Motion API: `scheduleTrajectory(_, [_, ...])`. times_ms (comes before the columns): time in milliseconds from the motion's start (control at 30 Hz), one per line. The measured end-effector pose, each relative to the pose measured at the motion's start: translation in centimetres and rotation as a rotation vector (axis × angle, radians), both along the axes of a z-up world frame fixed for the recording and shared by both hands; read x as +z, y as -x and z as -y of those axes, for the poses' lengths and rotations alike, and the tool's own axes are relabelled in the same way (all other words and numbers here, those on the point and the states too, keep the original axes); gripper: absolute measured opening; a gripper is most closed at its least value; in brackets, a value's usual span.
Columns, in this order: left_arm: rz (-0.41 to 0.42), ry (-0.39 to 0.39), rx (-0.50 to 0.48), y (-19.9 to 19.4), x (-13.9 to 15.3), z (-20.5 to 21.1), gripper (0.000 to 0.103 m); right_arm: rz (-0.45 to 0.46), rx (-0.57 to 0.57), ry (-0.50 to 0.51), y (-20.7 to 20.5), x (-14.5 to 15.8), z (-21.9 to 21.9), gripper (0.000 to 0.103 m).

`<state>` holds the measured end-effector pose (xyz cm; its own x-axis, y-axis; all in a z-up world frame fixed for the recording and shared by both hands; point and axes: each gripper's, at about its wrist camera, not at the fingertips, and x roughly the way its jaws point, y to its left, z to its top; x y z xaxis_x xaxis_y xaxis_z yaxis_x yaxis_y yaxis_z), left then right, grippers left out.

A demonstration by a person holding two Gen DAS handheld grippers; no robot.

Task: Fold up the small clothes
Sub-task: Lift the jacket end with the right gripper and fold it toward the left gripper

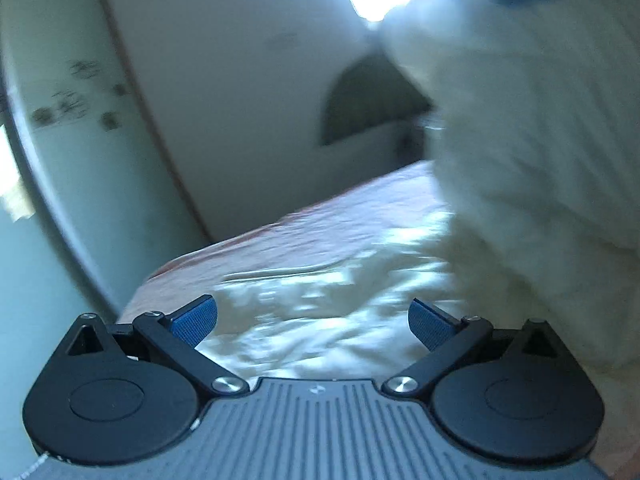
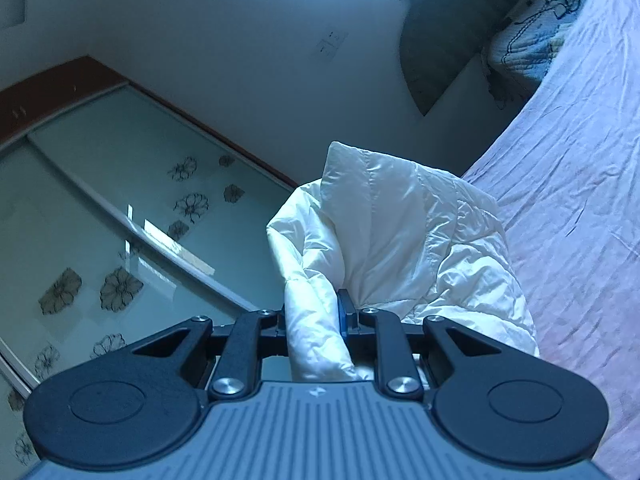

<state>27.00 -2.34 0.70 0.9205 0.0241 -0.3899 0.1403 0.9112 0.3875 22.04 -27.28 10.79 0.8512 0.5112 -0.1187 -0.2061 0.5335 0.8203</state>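
Note:
A white puffy quilted garment (image 2: 400, 240) hangs lifted above the pink bed sheet (image 2: 580, 200). My right gripper (image 2: 316, 316) is shut on a thick fold of it, which bulges between the blue pads. In the left wrist view the same white garment (image 1: 520, 140) fills the right side, blurred, and trails down onto the bed (image 1: 320, 232). My left gripper (image 1: 312, 320) is open wide and empty, its blue pads (image 1: 196, 318) apart, just left of the hanging cloth.
A wardrobe with frosted glass doors and flower prints (image 2: 120, 240) stands beyond the bed edge. A patterned pillow (image 2: 528, 40) lies at the head of the bed. A pale wall with an arched niche (image 1: 360, 104) is behind.

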Motion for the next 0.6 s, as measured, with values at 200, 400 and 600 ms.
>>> scheduleTrajectory(200, [-0.030, 0.013, 0.176, -1.5, -0.7, -4.4, 0.103, -0.002, 0.026, 0.018, -0.2, 0.0, -1.9, 0.018])
scheduleTrajectory(400, [-0.025, 0.055, 0.272, -2.2, -0.9, -7.7, 0.103, 0.005, 0.055, 0.068, -0.2, 0.0, -4.2, 0.018])
scheduleTrajectory(600, [-0.041, 0.136, 0.311, -2.2, -0.3, -9.9, 0.103, -0.026, 0.102, 0.134, -1.3, -1.0, -7.9, 0.018])
